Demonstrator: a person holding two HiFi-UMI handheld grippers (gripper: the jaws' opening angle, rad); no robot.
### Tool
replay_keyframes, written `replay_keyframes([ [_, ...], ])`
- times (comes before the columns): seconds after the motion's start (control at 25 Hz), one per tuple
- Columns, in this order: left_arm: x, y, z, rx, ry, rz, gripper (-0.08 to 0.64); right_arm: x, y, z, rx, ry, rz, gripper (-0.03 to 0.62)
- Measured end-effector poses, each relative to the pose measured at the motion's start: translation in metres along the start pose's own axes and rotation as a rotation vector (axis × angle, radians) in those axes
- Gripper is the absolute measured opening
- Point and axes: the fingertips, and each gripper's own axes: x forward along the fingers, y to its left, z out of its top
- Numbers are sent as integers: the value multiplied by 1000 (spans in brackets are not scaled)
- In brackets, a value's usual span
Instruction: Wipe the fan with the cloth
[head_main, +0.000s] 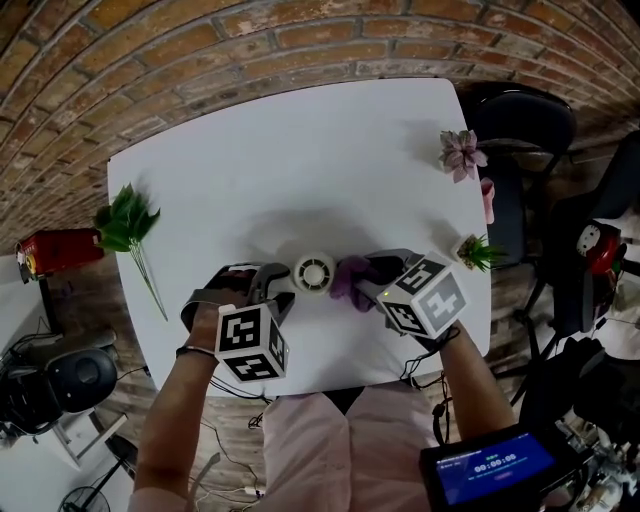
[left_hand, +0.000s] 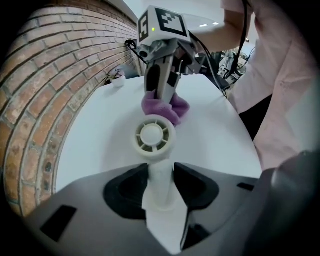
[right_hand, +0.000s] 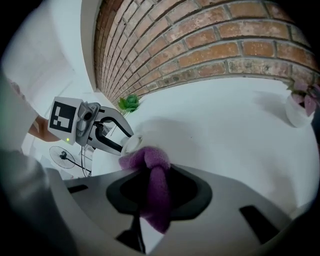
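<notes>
White table (head_main: 300, 160), frame centre: left gripper (left_hand: 161, 176) clamps the fan (head_main: 314, 273) by its handle; right gripper (right_hand: 150, 187) pinches the cloth (head_main: 352, 280) at its rim. Hard wiping may twist the fan loose.

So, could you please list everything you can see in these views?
table: one, white, centre, beside a brick wall
fan: one, cream-white, mid-table
cloth: one, purple, beside the fan
leafy sprig: one, green, table's left edge
flowering plant: one, pink, far right corner
potted plant: one, green, right edge
chair: one, black, beyond the right corner
screen: one, blue display, lower right
left gripper: one, grey, shut on the fan's handle
right gripper: one, grey, shut on the cloth
</notes>
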Motion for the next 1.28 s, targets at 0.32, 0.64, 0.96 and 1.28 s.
replay_keyframes([
  [0.32,0,2,1,73,27,-25,173,3,-8,11,-14,4,11,98],
  [0.64,2,-3,1,197,64,-29,173,8,-15,31,-59,-4,-7,98],
  [0.96,7,-23,19,424,66,-49,173,-16,-18,73,-237,-98,-80,98],
  [1.28,12,-23,21,655,147,-30,172,12,15,37,-861,181,20,100],
])
